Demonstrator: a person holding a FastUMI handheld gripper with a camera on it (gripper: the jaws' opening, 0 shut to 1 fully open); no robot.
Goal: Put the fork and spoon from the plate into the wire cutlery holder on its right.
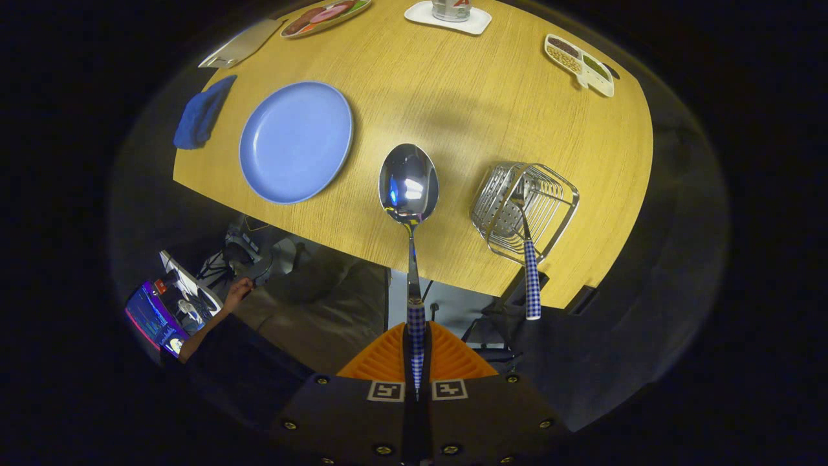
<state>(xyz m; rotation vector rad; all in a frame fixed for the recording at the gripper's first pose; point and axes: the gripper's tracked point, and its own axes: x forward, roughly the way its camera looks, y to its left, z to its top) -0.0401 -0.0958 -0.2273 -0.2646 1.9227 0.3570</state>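
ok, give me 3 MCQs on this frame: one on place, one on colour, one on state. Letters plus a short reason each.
1. Where is the fork?
A. On the plate
B. Standing in the wire cutlery holder, handle sticking out
C. On the blue cloth

2. What colour is the plate?
A. White
B. Red
C. Blue

3. What is the gripper doing?
A. Shut on the spoon, both fingers on its handle
B. Open, with nothing between the fingers
C. Shut on the fork

Key: 1 B, the fork's head sits inside the wire basket and its checked handle juts out toward the table edge. 2 C, the round plate beside the blue cloth is blue and bare. 3 A, the spoon's checked handle is pinched between the two fingers, its bowl held out ahead of them between plate and holder.
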